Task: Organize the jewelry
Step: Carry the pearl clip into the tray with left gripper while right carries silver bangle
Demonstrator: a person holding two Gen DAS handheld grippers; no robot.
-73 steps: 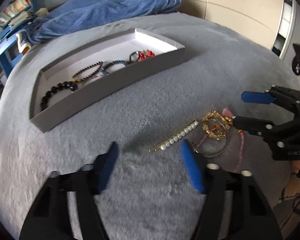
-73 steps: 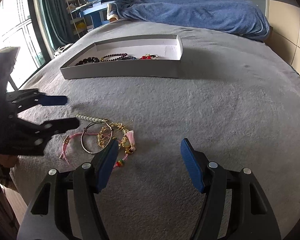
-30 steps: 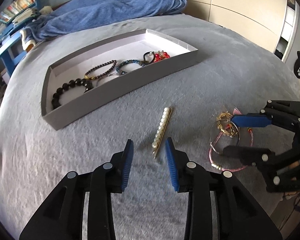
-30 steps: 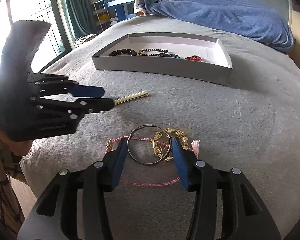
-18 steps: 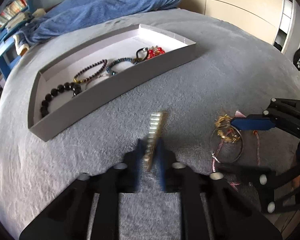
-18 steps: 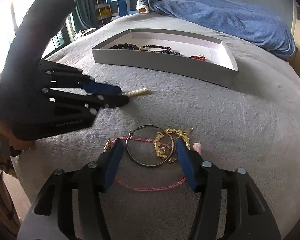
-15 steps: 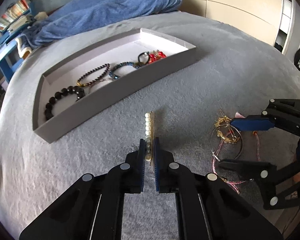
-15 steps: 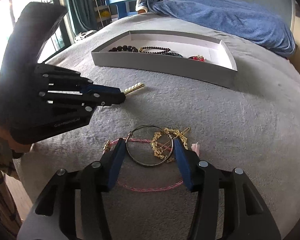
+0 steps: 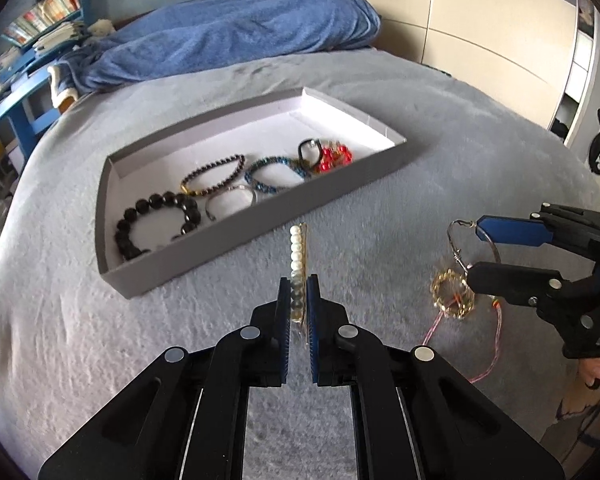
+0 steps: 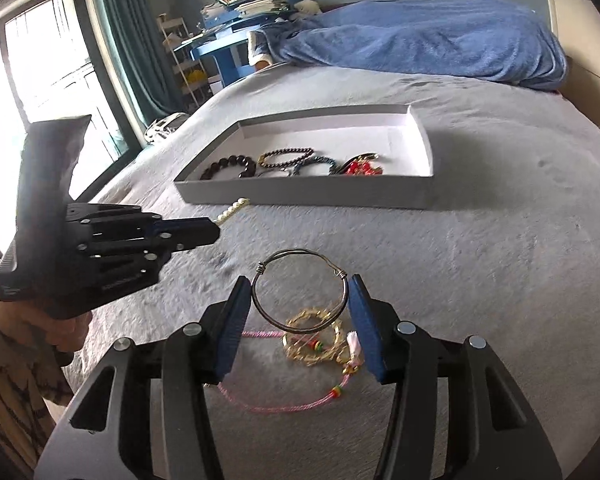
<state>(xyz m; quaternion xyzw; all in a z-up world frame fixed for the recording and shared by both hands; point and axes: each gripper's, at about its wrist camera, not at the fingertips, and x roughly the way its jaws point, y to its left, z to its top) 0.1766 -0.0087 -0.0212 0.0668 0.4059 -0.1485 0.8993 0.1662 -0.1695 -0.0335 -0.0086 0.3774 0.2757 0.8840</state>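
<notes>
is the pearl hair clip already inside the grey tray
No, the pearl hair clip is clamped in the left tool, outside the grey tray.

Pearl hair clip (image 9: pixel 298 256), gold bar with a white bead row, clamped at its near end in the left tongs (image 9: pixel 299 292), pointing away toward the grey tray (image 9: pixel 236 242). Metal wire bangle (image 10: pixel 300 288) pinched across its width by the right tongs (image 10: pixel 300 300), lifted above the bed. Gold chain bracelet (image 10: pixel 314 338) and pink cord bracelet (image 10: pixel 284 404) lie on the bed beneath it. In tray, left to right: black bead bracelet (image 9: pixel 156 220), dark bead bracelet (image 9: pixel 214 174), thin silver bangle (image 9: pixel 230 200), blue bracelet (image 9: pixel 274 172), red bead piece (image 9: pixel 334 156).
</notes>
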